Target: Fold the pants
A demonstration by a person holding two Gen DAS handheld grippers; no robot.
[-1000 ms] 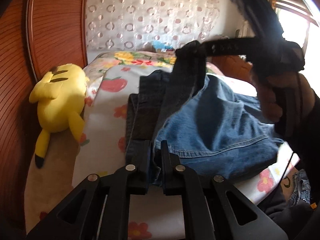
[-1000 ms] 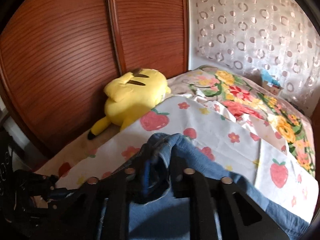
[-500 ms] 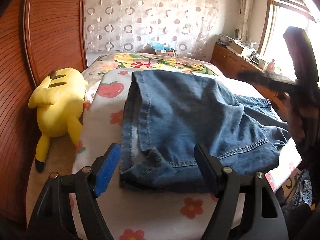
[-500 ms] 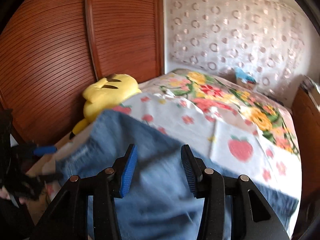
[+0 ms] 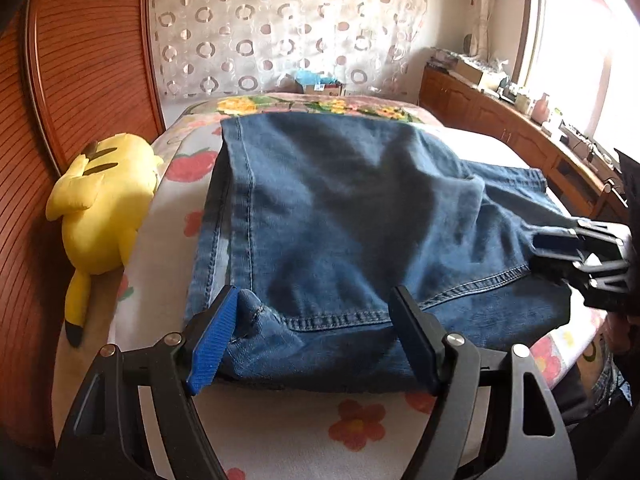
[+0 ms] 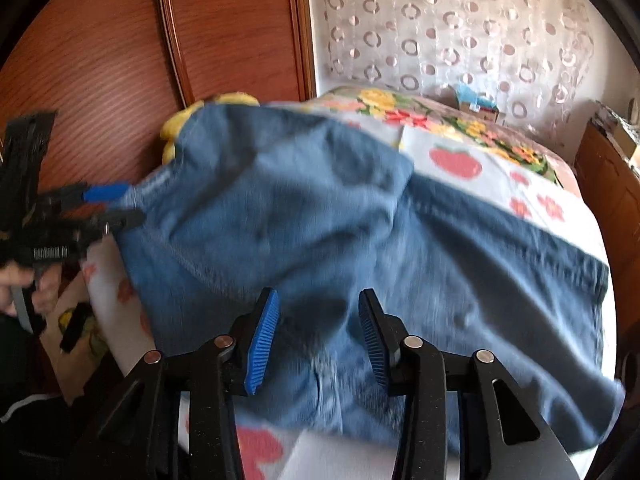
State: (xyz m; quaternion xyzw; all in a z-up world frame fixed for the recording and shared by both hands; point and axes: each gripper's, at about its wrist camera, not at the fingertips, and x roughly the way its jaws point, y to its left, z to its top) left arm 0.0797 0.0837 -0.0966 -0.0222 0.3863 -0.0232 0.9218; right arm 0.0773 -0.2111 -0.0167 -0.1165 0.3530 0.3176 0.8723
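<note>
Both black plastic two-finger grippers, left point(image 5: 312, 340) and right point(image 6: 318, 336), carry ribbed blue pads point(image 5: 210, 344) and silver pivot screws point(image 6: 413, 342).

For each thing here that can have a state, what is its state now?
Jeans: folded over, lying on the bed, not held.
Left gripper: open wide, jeans edge between its fingers.
Right gripper: closing, pads not pressing the jeans.
Yellow plush toy: lying beside the jeans, apart from them.

Ribbed wooden wardrobe point(image 5: 80, 64), circle-patterned curtain point(image 5: 280, 28), bright window point(image 5: 580, 48).
</note>
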